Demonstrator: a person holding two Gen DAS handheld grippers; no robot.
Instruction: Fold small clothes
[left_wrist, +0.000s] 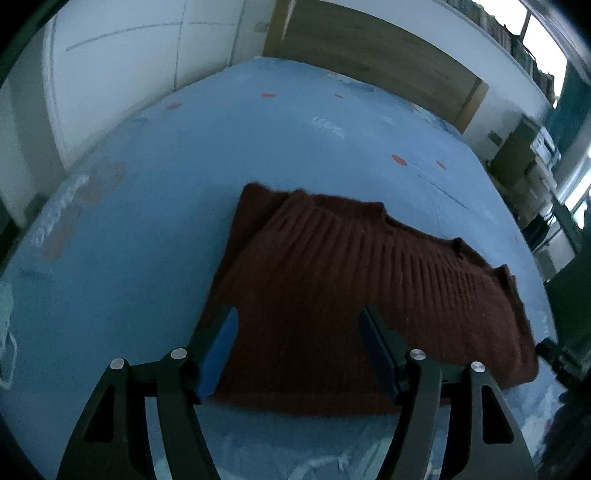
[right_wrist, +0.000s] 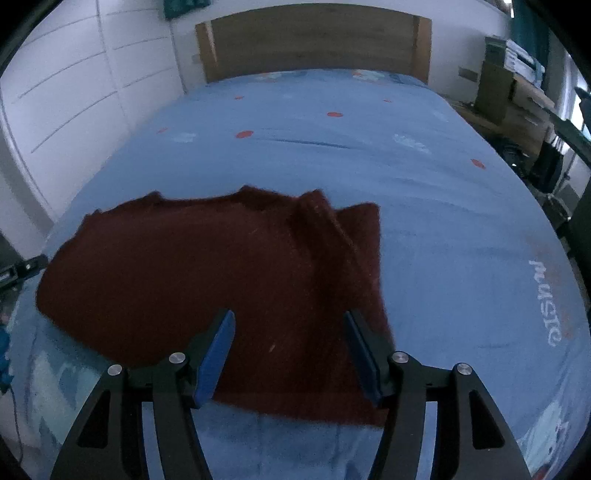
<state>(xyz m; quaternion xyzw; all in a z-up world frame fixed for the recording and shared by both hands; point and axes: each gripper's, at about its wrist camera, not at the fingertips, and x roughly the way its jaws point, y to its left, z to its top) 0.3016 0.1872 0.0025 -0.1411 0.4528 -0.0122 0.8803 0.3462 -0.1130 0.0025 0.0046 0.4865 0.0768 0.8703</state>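
Note:
A dark red ribbed knit garment (left_wrist: 332, 288) lies flat on the blue bedsheet (left_wrist: 147, 206), near its front edge. My left gripper (left_wrist: 298, 314) is open and empty, its blue-padded fingers spread above the garment's near left part. In the right wrist view the same garment (right_wrist: 207, 266) shows with a raised fold along its right side. My right gripper (right_wrist: 290, 315) is open and empty, hovering over the garment's near right part. Whether either touches the cloth I cannot tell.
The bed has a wooden headboard (right_wrist: 314, 40) at the far end and white wardrobe doors (right_wrist: 66, 81) to the left. A nightstand with clutter (right_wrist: 517, 85) stands at the right. The other gripper's tip (right_wrist: 22, 271) shows at the garment's left edge.

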